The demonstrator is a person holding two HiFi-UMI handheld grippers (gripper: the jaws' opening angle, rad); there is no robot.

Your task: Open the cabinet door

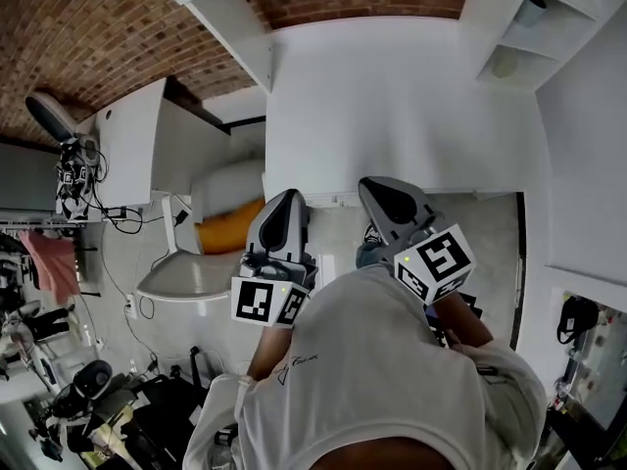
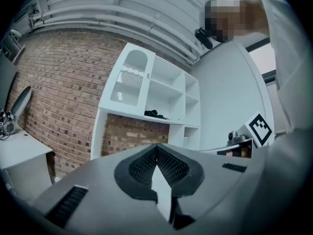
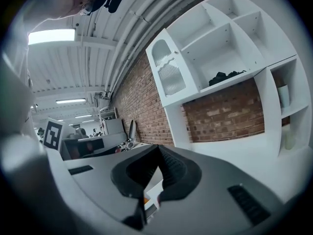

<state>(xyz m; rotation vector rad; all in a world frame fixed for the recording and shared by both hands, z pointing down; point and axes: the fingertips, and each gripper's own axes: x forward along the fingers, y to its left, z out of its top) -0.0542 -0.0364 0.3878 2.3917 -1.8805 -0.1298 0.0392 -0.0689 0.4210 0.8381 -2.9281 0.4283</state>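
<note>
A white wall cabinet [image 2: 161, 92] stands against the brick wall, with open shelves and one closed door with an arched ribbed pane [image 2: 129, 80] at its upper left. That door [image 3: 167, 71] also shows in the right gripper view. Both grippers are held level in front of the person, some way short of the cabinet. My left gripper [image 2: 156, 147] is shut with nothing in it, and so is my right gripper [image 3: 157, 149]. In the head view the left gripper [image 1: 287, 196] and right gripper [image 1: 377, 186] point side by side toward the white unit [image 1: 392, 106].
A dark bundle [image 3: 222, 76] lies on an open shelf. A white counter [image 3: 254, 155] runs below the brick recess. To the left stand a white desk [image 1: 132, 140] with cables and an orange thing [image 1: 230, 225]. Clutter and bags [image 1: 88, 399] lie on the floor at lower left.
</note>
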